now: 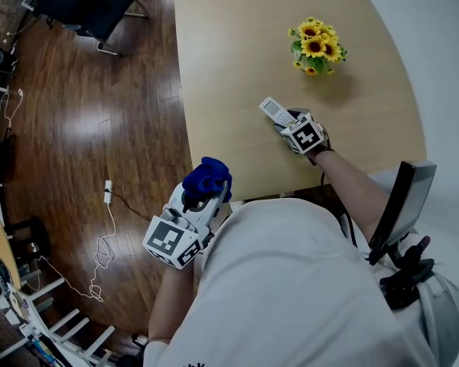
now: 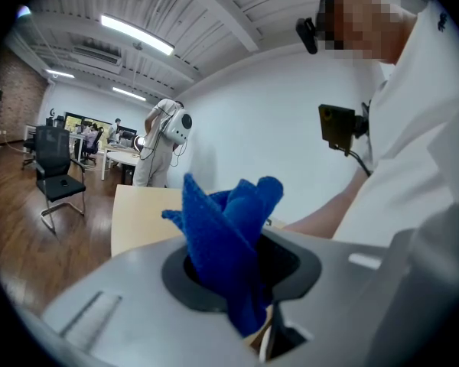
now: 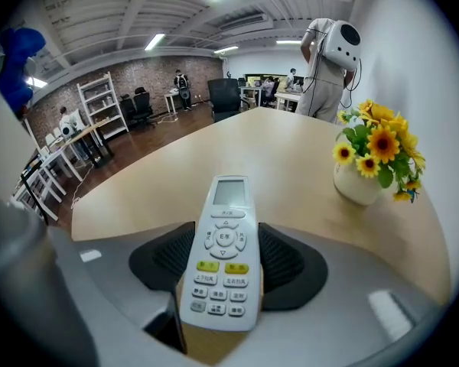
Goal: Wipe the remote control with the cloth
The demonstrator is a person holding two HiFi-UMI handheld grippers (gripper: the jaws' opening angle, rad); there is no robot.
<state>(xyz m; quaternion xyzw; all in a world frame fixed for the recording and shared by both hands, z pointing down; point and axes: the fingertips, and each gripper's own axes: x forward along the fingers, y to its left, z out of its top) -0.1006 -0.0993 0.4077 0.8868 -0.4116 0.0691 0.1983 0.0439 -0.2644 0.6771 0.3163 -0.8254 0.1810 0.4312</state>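
A white remote control (image 1: 275,110) (image 3: 223,254) with a small screen and yellow buttons sticks out of my right gripper (image 1: 289,123) (image 3: 223,262), whose jaws are shut on its lower half. It hangs low over the light wooden table (image 1: 237,60), screen end pointing away from me. A bunched blue cloth (image 1: 206,179) (image 2: 228,239) stands up out of my left gripper (image 1: 201,192) (image 2: 233,270), shut on it. That gripper is off the table's near left corner, close to my body and well apart from the remote.
A white pot of sunflowers (image 1: 317,48) (image 3: 373,159) stands on the table beyond the remote, to its right. An office chair (image 1: 84,4) and a cable with a plug (image 1: 107,193) are on the wooden floor to the left. People stand in the room's far part.
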